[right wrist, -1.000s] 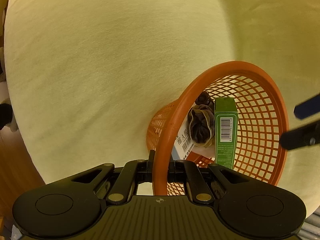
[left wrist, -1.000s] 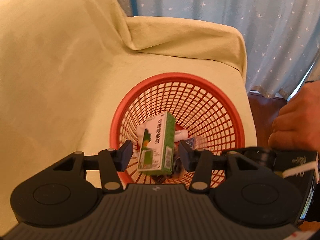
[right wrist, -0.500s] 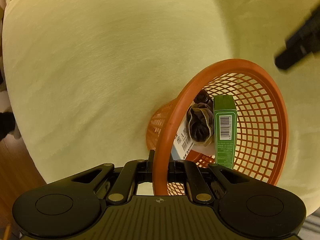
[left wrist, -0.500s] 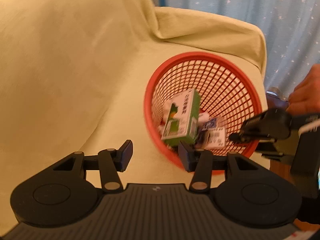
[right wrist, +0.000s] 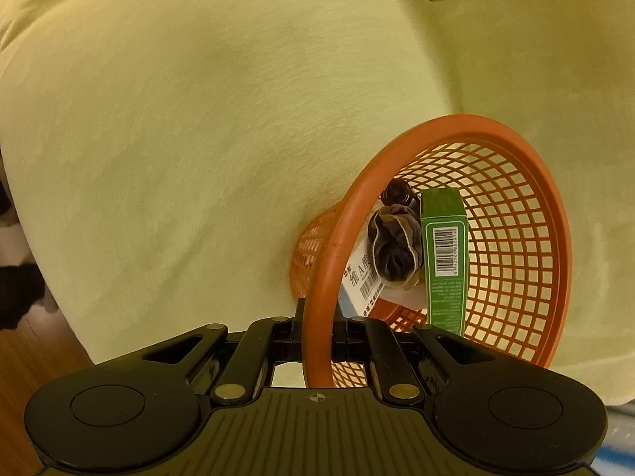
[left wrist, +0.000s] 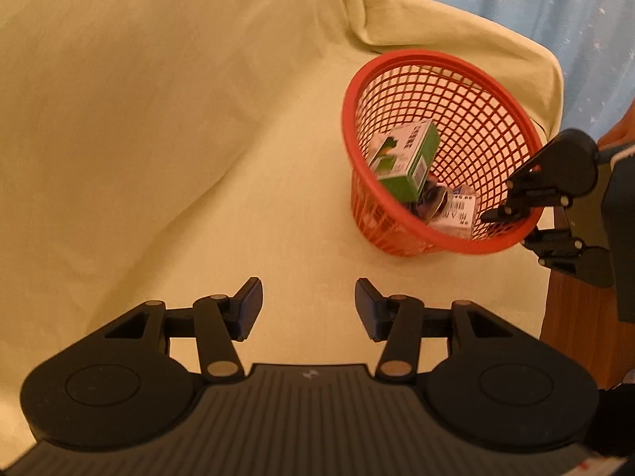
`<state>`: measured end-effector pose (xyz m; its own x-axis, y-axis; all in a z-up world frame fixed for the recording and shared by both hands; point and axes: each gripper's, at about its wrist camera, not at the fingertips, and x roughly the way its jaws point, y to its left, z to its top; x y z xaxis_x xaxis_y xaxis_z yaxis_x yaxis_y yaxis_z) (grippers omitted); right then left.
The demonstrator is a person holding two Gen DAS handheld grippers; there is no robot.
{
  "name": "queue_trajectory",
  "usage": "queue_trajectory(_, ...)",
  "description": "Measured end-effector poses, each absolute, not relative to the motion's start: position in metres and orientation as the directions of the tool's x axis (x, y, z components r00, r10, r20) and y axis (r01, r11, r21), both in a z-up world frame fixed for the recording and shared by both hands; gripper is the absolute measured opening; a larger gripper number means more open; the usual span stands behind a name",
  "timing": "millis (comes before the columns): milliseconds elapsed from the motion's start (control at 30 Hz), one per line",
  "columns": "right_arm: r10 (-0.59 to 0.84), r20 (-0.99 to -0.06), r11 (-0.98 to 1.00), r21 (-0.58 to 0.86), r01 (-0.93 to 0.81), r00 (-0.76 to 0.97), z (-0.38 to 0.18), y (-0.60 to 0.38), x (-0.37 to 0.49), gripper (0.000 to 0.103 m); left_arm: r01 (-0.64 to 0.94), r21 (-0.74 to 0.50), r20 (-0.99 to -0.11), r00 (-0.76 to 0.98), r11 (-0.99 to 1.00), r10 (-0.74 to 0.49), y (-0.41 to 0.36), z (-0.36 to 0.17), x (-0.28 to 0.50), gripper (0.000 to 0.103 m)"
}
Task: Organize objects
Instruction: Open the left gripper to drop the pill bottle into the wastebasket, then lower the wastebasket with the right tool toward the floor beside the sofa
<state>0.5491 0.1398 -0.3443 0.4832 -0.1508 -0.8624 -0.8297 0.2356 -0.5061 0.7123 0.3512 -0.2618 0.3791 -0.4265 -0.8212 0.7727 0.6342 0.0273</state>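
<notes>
Covering the seat, a yellow cloth (left wrist: 166,127) carries the basket (left wrist: 436,59) near its far right corner, before a starred curtain (left wrist: 535,4); the left gripper (left wrist: 308,303) is spread, empty. Pinching the basket rim, the right gripper (right wrist: 317,331) faces a green box (right wrist: 444,261) inside; wood floor (right wrist: 27,361) lies bottom left.

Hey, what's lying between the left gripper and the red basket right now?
Nothing: in the left wrist view only bare yellow cloth stretches from the open left gripper to the basket.
</notes>
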Motion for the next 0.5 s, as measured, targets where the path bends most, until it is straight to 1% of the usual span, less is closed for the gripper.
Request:
queue_trajectory(300, -0.122, -0.879, 0.283, -0.475, -0.833, 0.460, -0.333, 0.142, 0.537, 0.004, 0.723, -0.021, -0.831, 0.371, 0.690, -0.414, 0.375, -0.272, 0.703, 0.046)
queue_trajectory(500, -0.079, -0.895, 0.331, -0.438, -0.836, 0.438, -0.322, 0.140, 0.526, 0.004, 0.710, -0.029, -0.839, 0.365, 0.703, -0.403, 0.384, -0.273, 0.705, 0.046)
